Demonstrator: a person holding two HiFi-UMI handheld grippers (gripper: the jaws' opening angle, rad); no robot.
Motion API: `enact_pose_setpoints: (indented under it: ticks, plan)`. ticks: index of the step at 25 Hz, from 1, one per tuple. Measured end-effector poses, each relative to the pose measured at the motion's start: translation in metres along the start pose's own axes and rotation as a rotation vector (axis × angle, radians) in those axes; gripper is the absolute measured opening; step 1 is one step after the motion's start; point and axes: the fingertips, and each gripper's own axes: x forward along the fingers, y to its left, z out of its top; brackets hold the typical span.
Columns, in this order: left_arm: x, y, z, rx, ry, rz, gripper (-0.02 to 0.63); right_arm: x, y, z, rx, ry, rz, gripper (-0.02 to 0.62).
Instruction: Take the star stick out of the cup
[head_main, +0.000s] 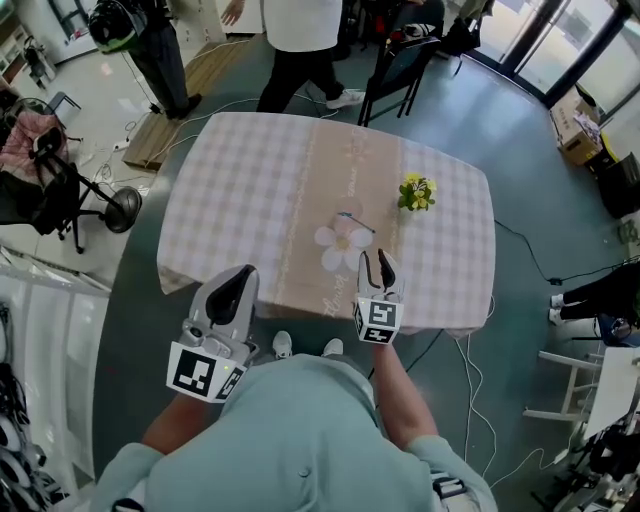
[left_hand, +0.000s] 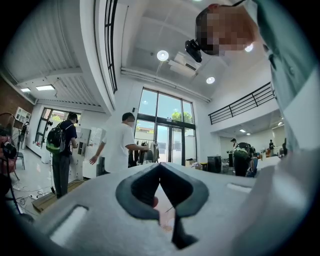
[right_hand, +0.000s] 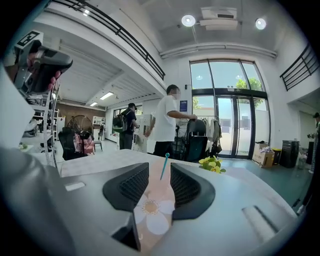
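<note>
My right gripper (right_hand: 160, 172) stands open, empty; star stick (right_hand: 163, 166) ahead of it on the table (head_main: 230, 180); left gripper (left_hand: 160, 167) closed.

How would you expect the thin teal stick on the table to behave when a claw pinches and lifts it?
The stick looks very thin, so it is probably light and easy to lift. Its narrow, smooth-looking shaft may slip or swivel in a loose pinch. It stands tilted, so a sideways nudge would likely tip it further.

Cloth-covered table (head_main: 230, 200) bears a floral runner (head_main: 325, 170) and yellow flowers (head_main: 417, 193).
</note>
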Motion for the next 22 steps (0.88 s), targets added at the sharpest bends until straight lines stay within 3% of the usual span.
enact_pose_setpoints:
  ticks: [22]
  plan:
    - [-0.007,0.015,0.006,0.033,0.010,0.093,0.005,0.065,-0.008,-0.027,0.030,0.079,0.020,0.114]
